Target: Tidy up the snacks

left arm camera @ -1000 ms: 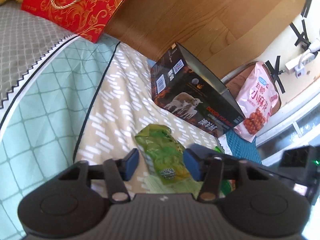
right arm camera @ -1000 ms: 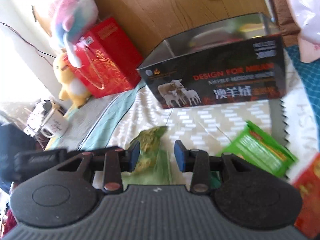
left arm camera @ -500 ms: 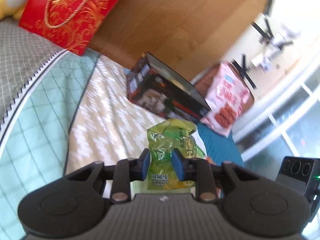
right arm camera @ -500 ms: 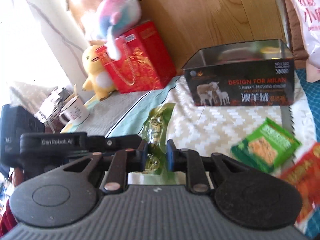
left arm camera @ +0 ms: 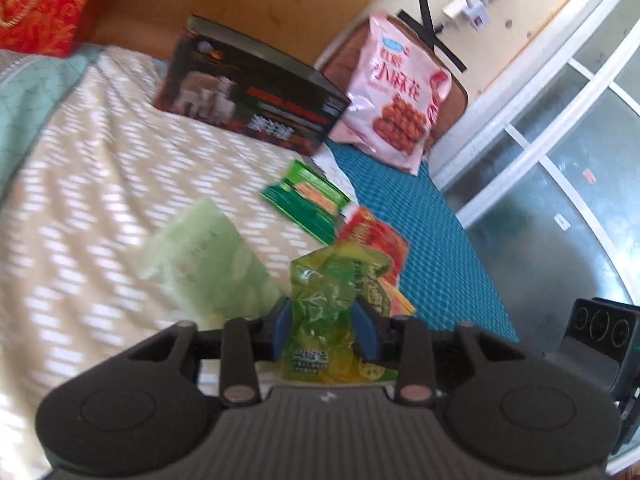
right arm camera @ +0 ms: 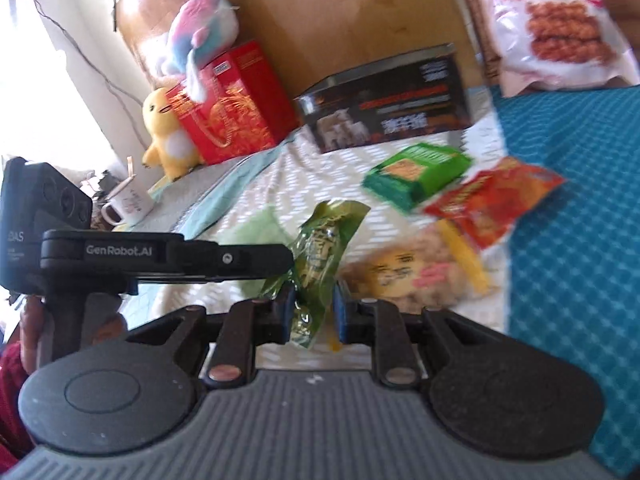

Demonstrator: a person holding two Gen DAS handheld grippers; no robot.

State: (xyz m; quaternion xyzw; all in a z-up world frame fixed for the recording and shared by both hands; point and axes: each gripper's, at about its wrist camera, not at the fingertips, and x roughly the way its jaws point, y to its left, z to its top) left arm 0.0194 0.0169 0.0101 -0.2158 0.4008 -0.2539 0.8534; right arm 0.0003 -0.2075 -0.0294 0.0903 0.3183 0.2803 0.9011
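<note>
Up off the bed (left arm camera: 80,184) now: we've got the green snack pack (left arm camera: 324,300) pinched in both claws, left gripper (left arm camera: 322,334) loosened a bit but its pads touching, right gripper (right arm camera: 313,314) clamped. A second ago it lay flat mid-blanket. Black box (left arm camera: 256,108) at the headboard edge looks like the drop spot.
</note>
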